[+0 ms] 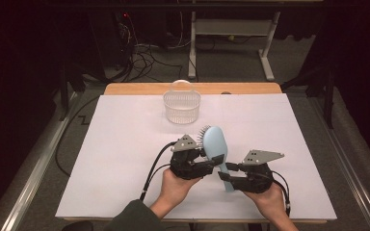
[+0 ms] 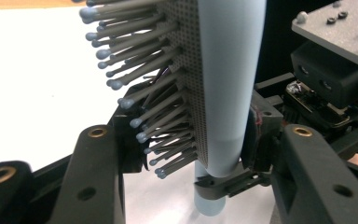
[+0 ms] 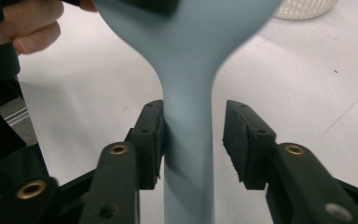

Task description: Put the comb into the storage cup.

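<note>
The left gripper (image 1: 211,162) pinches the blue hairbrush (image 1: 216,144) by its head. The brush handle points down between the right gripper's (image 3: 193,140) spread jaws, one pad off it.

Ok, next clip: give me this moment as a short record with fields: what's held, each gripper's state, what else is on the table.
held thing: light blue hairbrush, upright, bristles toward the left gripper
left gripper: shut on the brush head, across bristles and back
right gripper: open; handle between the jaws, one pad at the handle, a gap at the other
handover stage: looks like right to left, judged from the grips
other thing: white slotted basket, farther back, apart from the brush
surface: white table
</note>
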{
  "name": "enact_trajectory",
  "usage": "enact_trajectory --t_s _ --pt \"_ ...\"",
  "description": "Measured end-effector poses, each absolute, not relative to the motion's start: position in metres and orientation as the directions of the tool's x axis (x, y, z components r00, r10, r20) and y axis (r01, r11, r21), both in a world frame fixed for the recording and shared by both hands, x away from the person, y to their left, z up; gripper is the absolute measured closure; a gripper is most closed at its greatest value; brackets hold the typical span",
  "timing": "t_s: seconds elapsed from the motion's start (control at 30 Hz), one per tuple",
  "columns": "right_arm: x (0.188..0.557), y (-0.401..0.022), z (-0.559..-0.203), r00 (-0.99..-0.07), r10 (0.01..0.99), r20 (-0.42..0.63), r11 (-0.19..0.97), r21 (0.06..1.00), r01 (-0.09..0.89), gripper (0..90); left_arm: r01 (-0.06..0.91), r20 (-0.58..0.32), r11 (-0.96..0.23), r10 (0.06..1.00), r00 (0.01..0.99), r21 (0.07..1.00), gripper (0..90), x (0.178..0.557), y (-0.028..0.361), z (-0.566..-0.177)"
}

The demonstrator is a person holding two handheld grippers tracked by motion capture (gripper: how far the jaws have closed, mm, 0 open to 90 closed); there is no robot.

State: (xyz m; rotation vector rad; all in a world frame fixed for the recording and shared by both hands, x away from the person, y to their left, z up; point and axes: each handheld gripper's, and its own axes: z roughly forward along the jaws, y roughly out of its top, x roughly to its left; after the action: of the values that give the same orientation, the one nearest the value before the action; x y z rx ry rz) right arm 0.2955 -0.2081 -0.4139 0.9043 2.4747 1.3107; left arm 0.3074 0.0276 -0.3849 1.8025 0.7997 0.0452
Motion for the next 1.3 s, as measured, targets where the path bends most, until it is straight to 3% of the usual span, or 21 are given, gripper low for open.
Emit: enact_trajectory --t_s 0.53,1.07,1.3 --pt "0.296 -0.225 -0.42 -0.77 0.632 0.091 0.375 0.834 0.406 38.5 0.468 -0.317 -0.128 0.581 0.75 0.874 52.1 0.311 0.05 -0.376" --pt "0.286 -0.257 -0.428 -0.692 0.721 0.015 0.334 0.868 0.366 33.7 0.458 -0.295 -0.127 0.61 0.735 0.88 52.2 0.312 0.066 -0.37" --pt "0.285 -0.268 -0.432 -0.675 0.736 0.05 0.292 0.876 0.384 32.3 0.461 -0.295 -0.127 0.614 0.732 0.878 52.1 0.314 0.068 -0.369"
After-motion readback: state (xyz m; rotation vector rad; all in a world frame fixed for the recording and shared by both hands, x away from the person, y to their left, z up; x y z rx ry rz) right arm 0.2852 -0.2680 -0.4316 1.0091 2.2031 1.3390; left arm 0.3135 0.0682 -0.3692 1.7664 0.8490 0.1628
